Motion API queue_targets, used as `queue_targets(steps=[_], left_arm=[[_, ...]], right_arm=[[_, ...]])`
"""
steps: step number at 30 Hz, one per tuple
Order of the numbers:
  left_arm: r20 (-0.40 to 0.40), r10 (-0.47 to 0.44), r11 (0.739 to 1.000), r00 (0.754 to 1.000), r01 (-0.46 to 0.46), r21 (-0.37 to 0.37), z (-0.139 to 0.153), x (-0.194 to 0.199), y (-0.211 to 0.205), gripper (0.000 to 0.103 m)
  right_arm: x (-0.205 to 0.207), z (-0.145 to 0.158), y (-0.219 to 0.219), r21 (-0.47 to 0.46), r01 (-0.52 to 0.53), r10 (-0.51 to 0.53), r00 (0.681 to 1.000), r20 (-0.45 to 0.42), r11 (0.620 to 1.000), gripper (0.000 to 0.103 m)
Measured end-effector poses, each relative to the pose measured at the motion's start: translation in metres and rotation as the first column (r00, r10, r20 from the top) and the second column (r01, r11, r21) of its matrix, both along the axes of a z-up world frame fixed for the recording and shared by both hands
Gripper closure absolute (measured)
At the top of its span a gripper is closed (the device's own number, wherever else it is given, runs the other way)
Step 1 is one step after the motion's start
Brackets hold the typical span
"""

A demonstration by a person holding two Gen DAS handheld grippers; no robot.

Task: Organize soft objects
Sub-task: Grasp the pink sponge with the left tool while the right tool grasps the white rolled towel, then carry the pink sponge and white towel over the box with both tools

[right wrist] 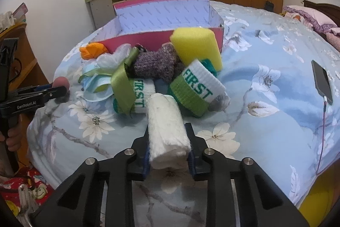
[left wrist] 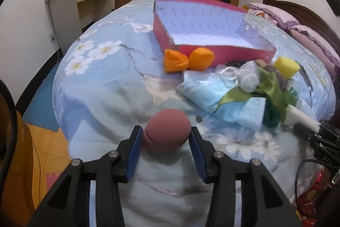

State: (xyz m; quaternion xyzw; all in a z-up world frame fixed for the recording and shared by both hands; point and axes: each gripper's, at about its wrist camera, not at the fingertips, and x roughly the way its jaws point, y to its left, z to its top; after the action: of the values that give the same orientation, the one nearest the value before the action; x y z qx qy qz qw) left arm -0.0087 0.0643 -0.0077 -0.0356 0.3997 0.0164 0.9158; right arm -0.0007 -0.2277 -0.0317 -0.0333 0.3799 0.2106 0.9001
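Observation:
An open pink box (left wrist: 212,54) lies on the flowered blue bedspread (left wrist: 119,86). An orange cloth bundle (left wrist: 187,59) leans on its front wall. Beside it is a pile: blue face masks (left wrist: 204,90), a green ribbon (right wrist: 121,82), a purple knit sock (right wrist: 157,63), green-and-white socks (right wrist: 195,88) and a yellow sponge (right wrist: 197,46). My left gripper (left wrist: 165,135) is shut on a pink egg-shaped sponge (left wrist: 167,127) just above the bedspread. My right gripper (right wrist: 167,130) is shut on a white rolled cloth (right wrist: 165,124) at the pile's near edge.
A phone (right wrist: 322,82) on a cable lies on the bed to the right. Purple pillows (left wrist: 286,18) sit at the headboard. A pale shelf desk (left wrist: 80,5) stands against the wall beyond the bed, with wooden wardrobes behind. A hand (right wrist: 12,137) holds the left gripper's handle.

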Motion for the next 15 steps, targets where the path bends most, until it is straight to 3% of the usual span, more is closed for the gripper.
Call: queue_targets(steps=[7,15], left_arm=[[0.028,-0.035,0.999,0.999,0.035,-0.008,0.016,-0.002,-0.010,0.056],[0.037,-0.053,0.999,0.998,0.053,-0.012,0.028,0.007,-0.016,0.056]], right_arm=[[-0.012,0.018,0.006,0.017,-0.039,0.038,0.998,0.048,0.999,0.077],[-0.008,0.028,0.007,0.055,-0.053,0.051,0.998,0.046,0.997,0.077]])
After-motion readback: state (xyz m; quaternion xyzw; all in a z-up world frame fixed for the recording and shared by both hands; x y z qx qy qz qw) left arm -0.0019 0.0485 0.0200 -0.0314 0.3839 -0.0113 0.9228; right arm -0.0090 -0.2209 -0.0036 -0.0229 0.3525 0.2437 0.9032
